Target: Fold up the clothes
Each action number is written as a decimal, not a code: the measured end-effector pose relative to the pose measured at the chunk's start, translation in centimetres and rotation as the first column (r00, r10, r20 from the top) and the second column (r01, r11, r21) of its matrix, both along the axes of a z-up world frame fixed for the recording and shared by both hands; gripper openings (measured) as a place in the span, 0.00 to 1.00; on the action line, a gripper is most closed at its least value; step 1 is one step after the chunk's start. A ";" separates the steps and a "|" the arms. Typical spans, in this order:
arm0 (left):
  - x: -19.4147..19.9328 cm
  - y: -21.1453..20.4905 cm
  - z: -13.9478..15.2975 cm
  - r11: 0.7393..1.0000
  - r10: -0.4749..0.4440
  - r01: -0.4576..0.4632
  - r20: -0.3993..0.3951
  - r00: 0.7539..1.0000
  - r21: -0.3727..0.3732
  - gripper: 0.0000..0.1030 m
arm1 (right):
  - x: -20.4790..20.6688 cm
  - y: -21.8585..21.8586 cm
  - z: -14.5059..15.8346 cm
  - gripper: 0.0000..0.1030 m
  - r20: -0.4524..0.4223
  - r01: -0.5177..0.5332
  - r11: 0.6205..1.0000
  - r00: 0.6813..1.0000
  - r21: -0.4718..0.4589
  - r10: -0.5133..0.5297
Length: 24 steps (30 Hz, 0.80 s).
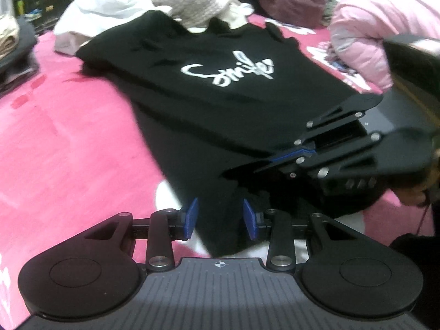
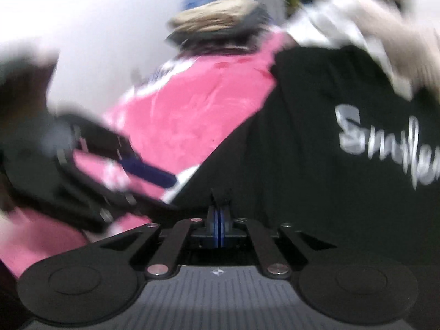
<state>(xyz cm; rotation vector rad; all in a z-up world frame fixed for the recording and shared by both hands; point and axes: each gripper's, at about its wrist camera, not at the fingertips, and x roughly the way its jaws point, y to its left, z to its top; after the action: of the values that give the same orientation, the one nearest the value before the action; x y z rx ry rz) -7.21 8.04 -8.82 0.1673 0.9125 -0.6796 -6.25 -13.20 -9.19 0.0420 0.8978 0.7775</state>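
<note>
One black shirt (image 1: pixel 209 88) with white "Smile" lettering lies spread on the pink blanket (image 1: pixel 68 126). The right gripper (image 2: pixel 219 214) has its pads pressed together, pinching a tuft of the shirt's edge. The left gripper (image 1: pixel 220 216) stands part spread, shirt cloth between its pads; whether they press it I cannot tell. Beyond lie a pile of pale clothes (image 1: pixel 154 0) and a pink jacket (image 1: pixel 371 27). No containers show clearly.

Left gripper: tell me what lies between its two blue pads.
In the left wrist view, the near edge of the black shirt lies between the left gripper pads, which stand apart without pressing it; pink bedding shows beside it.
</note>
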 end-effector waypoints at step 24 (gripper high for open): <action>-1.6 -4.2 -1.6 0.975 -0.212 0.206 0.082 0.974 0.081 0.01 | -1.2 -1.6 1.4 0.23 0.140 -0.036 0.991 0.989 -0.129 0.054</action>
<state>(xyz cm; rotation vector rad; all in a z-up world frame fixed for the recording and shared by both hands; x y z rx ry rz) -8.80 3.79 -10.40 0.3598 0.8394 -0.8280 -7.48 -14.78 -7.79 -0.1442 0.8116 0.7550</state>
